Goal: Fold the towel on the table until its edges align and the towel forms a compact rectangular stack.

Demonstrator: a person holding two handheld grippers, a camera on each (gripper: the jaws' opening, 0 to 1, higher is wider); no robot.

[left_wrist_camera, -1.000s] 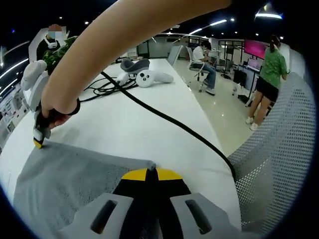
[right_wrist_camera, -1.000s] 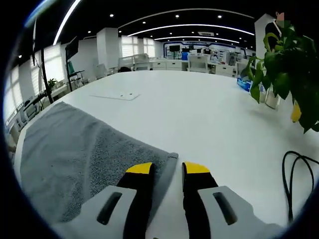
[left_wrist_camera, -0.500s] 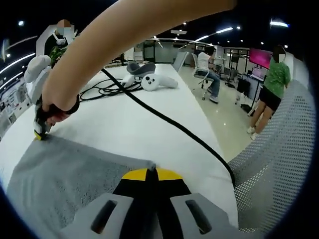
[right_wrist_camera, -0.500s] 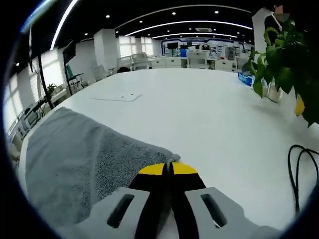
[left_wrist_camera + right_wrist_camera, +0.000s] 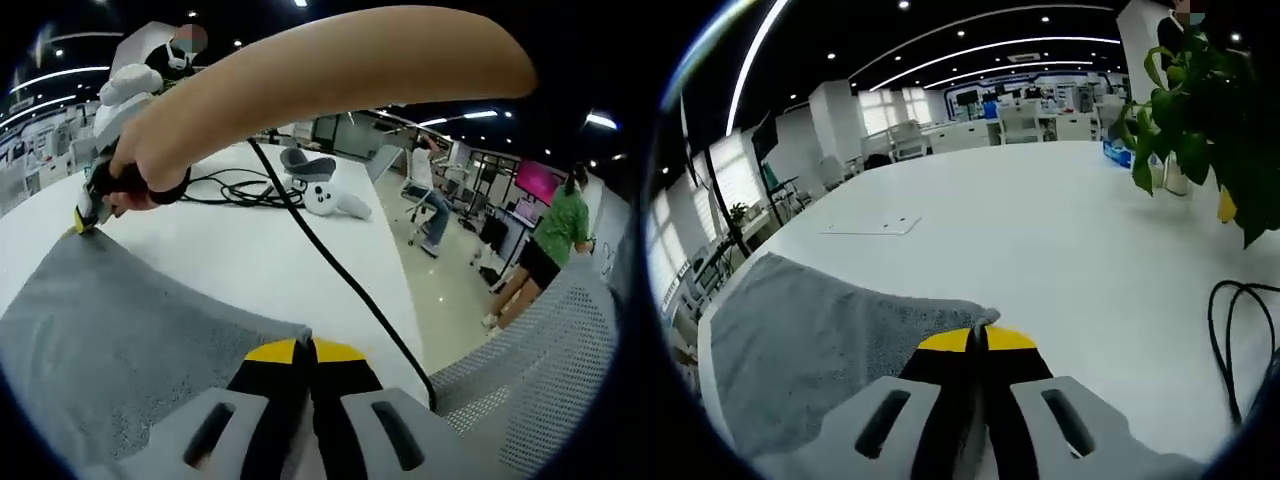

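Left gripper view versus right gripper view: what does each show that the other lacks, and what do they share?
Left gripper view: the right gripper pinching a far towel corner, a white controller, a mesh chair, people standing and sitting. Right gripper view: a plant and a flat white sheet. Shared: the grey towel on the white table, own jaws shut on a corner, and black cable.

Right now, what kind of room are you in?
Probably a big open office: a long white table, a mesh office chair, and rows of desks under ceiling lights.
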